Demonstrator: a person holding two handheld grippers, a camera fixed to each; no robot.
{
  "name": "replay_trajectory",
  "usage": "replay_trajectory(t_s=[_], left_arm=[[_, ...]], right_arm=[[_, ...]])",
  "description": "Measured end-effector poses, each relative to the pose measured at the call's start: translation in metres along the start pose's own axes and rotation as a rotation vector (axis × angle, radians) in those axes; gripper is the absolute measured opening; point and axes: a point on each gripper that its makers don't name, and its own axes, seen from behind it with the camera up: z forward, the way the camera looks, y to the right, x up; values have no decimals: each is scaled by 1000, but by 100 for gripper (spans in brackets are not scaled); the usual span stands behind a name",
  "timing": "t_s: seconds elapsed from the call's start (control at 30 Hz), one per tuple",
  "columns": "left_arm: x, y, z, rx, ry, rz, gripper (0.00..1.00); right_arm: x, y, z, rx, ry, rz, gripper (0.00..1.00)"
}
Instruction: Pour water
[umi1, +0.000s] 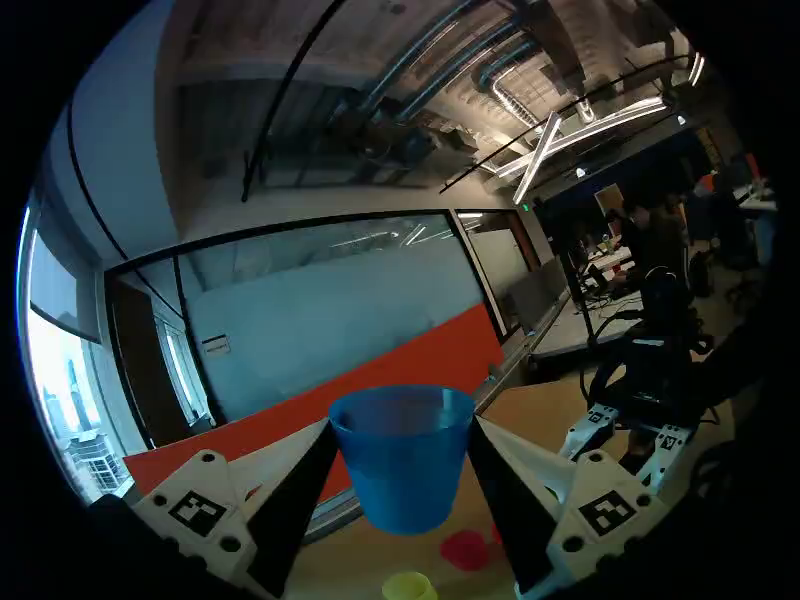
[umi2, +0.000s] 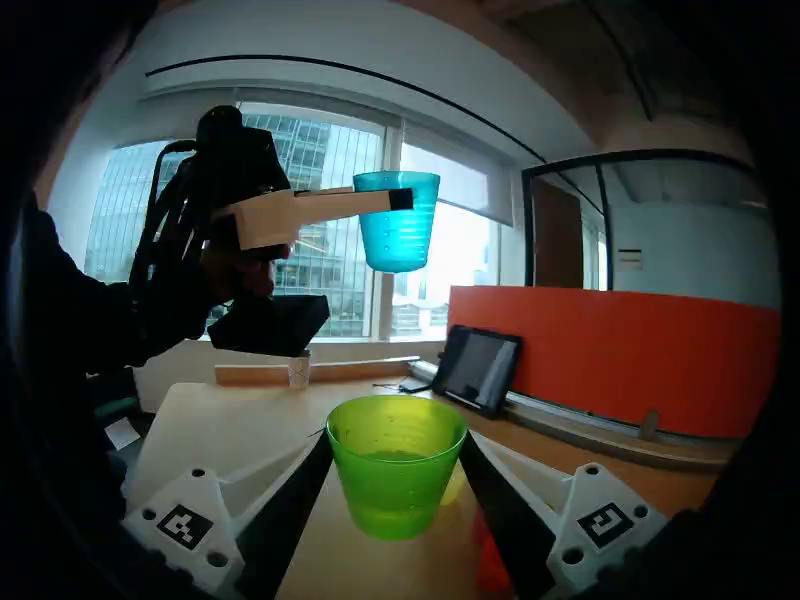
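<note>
The worktop (umi2: 230, 420) spreads broad and mostly bare beneath both tongs. An orange partition (umi2: 620, 340) closes its far edge, and windows (umi2: 320, 250) stand beyond. A dark tablet (umi2: 480, 368) leans near the partition, well apart from the cups.

The right tongs (umi2: 396, 440) grip a green cup (umi2: 397, 480), both fingers against its sides. It is upright and low over the worktop, with what looks like a little water in the bottom. I cannot tell whether it touches the surface. The left tongs (umi1: 401, 425) clamp a blue cup (umi1: 402, 470) the same way, upright and high in the air. In the right gripper view it hangs well above the green rim and off to one side. Whether it holds water is hidden.

My judgement is that the pour has not begun and this is the lining-up step. Next, the blue cup must come over the green rim, drop lower, then tip slowly. The air between them is open.

A yellow cup (umi1: 410, 586) and a red disc (umi1: 465, 549) lie below the blue cup, and a spill could reach them.
</note>
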Motion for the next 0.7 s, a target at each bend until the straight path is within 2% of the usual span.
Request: replay_trajectory(t_s=[0.3,0.5,0.7], left_arm=[[-24,2,-2,2,-43,-27,87],[-38,3,-6,6,-52,-66,87],[-63,4,-11,15,-84,-101,87]], right_arm=[[-2,0,0,-9,-7,3,91],[-1,1,-2,-17,-10,14,91],[-3,3,-4,-23,-21,20,91]])
